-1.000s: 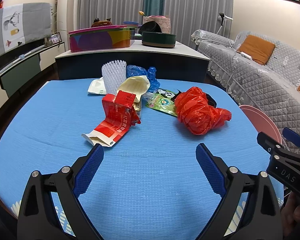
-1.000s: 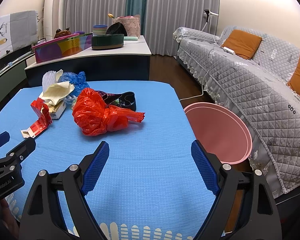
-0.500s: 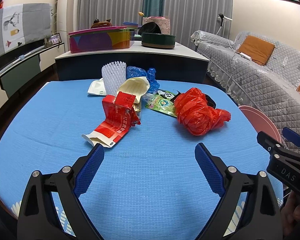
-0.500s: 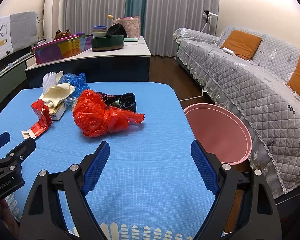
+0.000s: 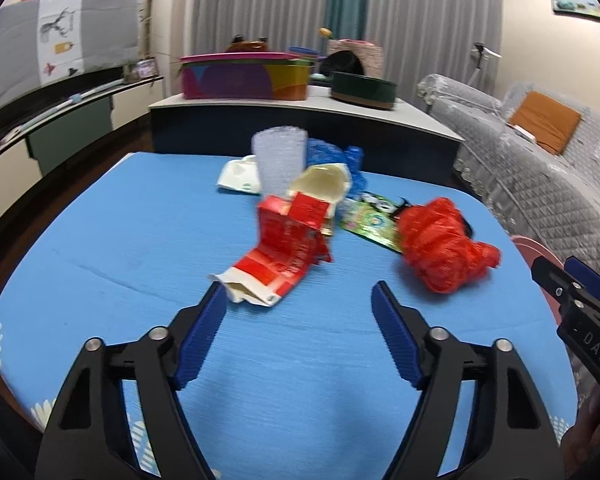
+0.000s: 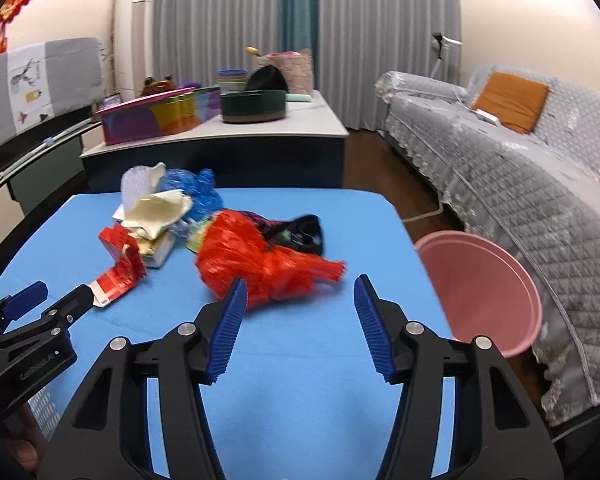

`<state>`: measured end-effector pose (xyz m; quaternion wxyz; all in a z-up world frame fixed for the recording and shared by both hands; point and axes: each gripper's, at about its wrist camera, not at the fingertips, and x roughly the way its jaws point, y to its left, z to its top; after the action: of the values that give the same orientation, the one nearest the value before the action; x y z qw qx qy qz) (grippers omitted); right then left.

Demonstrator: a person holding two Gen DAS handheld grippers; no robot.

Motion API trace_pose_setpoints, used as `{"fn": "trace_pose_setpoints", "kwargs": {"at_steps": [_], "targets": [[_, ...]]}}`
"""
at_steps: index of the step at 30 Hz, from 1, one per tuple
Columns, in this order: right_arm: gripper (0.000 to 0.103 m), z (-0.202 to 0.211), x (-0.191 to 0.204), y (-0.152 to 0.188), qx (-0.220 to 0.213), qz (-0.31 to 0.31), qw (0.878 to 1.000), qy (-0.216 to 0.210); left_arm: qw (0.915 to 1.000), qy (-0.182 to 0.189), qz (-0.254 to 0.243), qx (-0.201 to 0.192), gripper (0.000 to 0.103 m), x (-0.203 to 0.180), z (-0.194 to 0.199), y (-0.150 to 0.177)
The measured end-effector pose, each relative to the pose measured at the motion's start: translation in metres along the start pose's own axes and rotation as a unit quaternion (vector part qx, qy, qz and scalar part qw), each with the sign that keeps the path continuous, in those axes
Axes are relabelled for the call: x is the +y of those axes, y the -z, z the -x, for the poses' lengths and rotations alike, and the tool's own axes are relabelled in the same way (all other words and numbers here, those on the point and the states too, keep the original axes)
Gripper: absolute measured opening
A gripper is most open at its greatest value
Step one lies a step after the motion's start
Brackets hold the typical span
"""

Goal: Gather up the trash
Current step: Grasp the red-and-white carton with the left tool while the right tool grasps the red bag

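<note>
A pile of trash lies on the blue table [image 5: 100,248]. A torn red carton [image 5: 284,248] lies nearest my left gripper [image 5: 298,294], which is open and empty just short of it. A crumpled red plastic bag [image 6: 260,264] lies in front of my right gripper [image 6: 300,288], which is open and empty with its left finger close to the bag. Behind them lie a cream paper piece [image 5: 324,184], a blue plastic bag [image 5: 340,160], a white foam net [image 5: 280,156], a green wrapper [image 5: 368,220] and a black item [image 6: 308,232]. A pink bin [image 6: 484,280] stands right of the table.
A low cabinet [image 5: 300,120] behind the table holds a colourful box [image 5: 244,76] and a dark green round tin [image 5: 364,88]. A grey covered sofa [image 6: 520,184] with orange cushions runs along the right. The right gripper shows at the right edge of the left wrist view [image 5: 572,296].
Both grippers have moved forward toward the trash pile, and their jaws have narrowed somewhat. The left now sits close to the red carton, the right close to the red bag.
</note>
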<state>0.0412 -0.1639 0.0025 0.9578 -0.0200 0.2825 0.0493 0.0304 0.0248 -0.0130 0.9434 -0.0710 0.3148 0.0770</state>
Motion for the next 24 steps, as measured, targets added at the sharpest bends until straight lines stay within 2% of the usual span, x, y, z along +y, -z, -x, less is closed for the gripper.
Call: {"fn": "trace_pose_setpoints", "kwargs": {"at_steps": [4, 10, 17, 24], "targets": [[0.056, -0.017, 0.017, -0.004, 0.003, 0.018, 1.0, -0.013, 0.9996, -0.02, 0.015, 0.01, 0.053, 0.016, -0.014, -0.002], [0.057, -0.05, 0.034, -0.012, 0.014, 0.033, 0.999, -0.018, 0.998, -0.036, 0.033, 0.039, 0.044, 0.034, -0.043, -0.002], [0.063, -0.076, 0.045, -0.017, 0.036, 0.046, 0.998, -0.022, 0.9959, -0.022, 0.057, 0.066, 0.043, 0.047, -0.061, -0.004], [0.062, -0.083, 0.057, -0.013, 0.039, 0.075, 0.996, -0.028, 0.993, 0.0, 0.074, 0.091, 0.042, 0.046, -0.072, -0.003]]}}
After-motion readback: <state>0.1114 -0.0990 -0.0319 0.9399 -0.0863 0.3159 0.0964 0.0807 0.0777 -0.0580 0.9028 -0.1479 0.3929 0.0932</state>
